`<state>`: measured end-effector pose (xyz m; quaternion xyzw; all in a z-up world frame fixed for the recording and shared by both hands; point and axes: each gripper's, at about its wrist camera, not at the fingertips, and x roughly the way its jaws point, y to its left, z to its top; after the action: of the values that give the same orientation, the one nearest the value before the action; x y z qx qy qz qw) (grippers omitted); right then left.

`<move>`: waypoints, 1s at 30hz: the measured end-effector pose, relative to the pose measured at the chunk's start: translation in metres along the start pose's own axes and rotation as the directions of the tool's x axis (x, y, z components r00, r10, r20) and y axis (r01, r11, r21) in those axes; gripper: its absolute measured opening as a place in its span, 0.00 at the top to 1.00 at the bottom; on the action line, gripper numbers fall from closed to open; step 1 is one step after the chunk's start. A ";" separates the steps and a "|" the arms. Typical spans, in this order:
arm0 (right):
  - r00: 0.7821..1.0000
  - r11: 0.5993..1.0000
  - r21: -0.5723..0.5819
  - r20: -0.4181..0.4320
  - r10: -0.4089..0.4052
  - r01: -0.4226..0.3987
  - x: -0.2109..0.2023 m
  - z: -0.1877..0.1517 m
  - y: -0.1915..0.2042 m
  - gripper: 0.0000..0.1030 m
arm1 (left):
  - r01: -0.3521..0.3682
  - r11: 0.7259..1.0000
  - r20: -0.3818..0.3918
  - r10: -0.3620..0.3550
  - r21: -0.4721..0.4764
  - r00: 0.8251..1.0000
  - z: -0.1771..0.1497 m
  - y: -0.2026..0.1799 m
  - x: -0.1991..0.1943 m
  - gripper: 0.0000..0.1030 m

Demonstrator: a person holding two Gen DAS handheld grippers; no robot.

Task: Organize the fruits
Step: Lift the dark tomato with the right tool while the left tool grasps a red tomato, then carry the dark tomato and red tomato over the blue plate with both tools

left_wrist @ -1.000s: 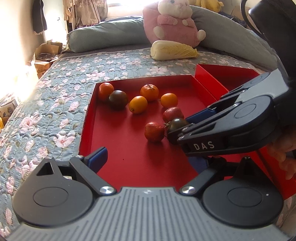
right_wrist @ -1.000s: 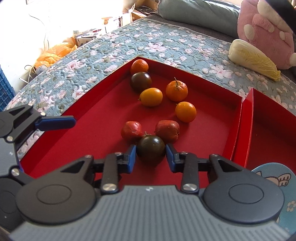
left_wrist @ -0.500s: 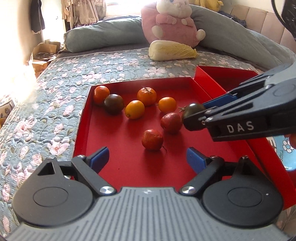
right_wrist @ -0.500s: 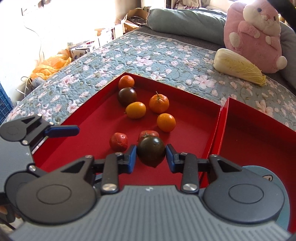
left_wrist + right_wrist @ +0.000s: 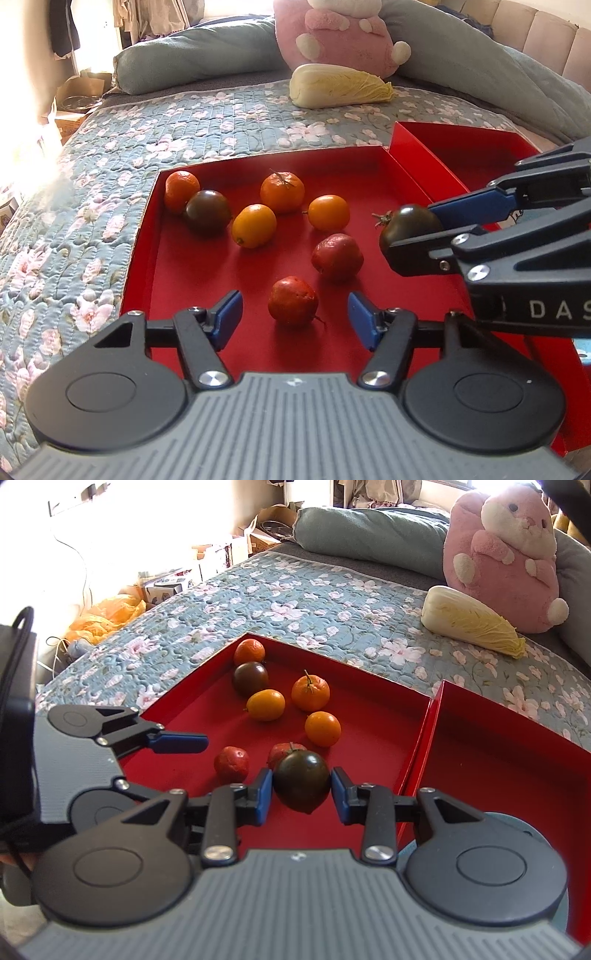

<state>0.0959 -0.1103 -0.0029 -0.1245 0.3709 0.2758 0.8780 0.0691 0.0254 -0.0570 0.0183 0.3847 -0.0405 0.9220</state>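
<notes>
Gripping a dark tomato across its middle, the right gripper has both blue pads pressed to the fruit's sides and carries it clear of the tray floor, close to the wall shared with the empty second tray. It looks smooth, round and fairly soft, so a light squeeze at the widest part suits it; harder pressure could bruise or split the skin, and a hold nearer the stem end could let it slip.

Below it, in the first tray, lie two red fruits, three orange ones, a yellow one and a second dark tomato.

The left gripper hangs over the nearer red fruit, its jaws half apart after narrowing just now, with nothing held; the fruit sits ahead of the pads, untouched.

Both trays rest on a flowered bed.
</notes>
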 end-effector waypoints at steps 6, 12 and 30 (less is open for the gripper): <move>1.000 1.000 -0.010 -0.001 0.008 -0.008 -0.002 0.000 0.001 0.63 | -0.005 1.000 -0.008 0.005 -0.008 1.000 0.003 0.005 0.011 0.51; 1.000 1.000 -0.019 -0.009 0.014 -0.014 -0.004 -0.002 0.002 0.63 | 0.013 0.999 -0.002 -0.013 -0.041 1.000 0.001 0.010 0.015 0.66; 1.000 0.998 -0.051 -0.017 0.018 -0.019 -0.037 -0.004 0.007 0.63 | -0.047 0.999 0.057 0.047 -0.011 0.997 0.024 0.017 -0.047 0.66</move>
<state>0.0681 -0.1215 0.0207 -0.1458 0.3720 0.2925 0.8688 0.0549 0.0441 -0.0070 0.0215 0.3579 -0.0175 0.9333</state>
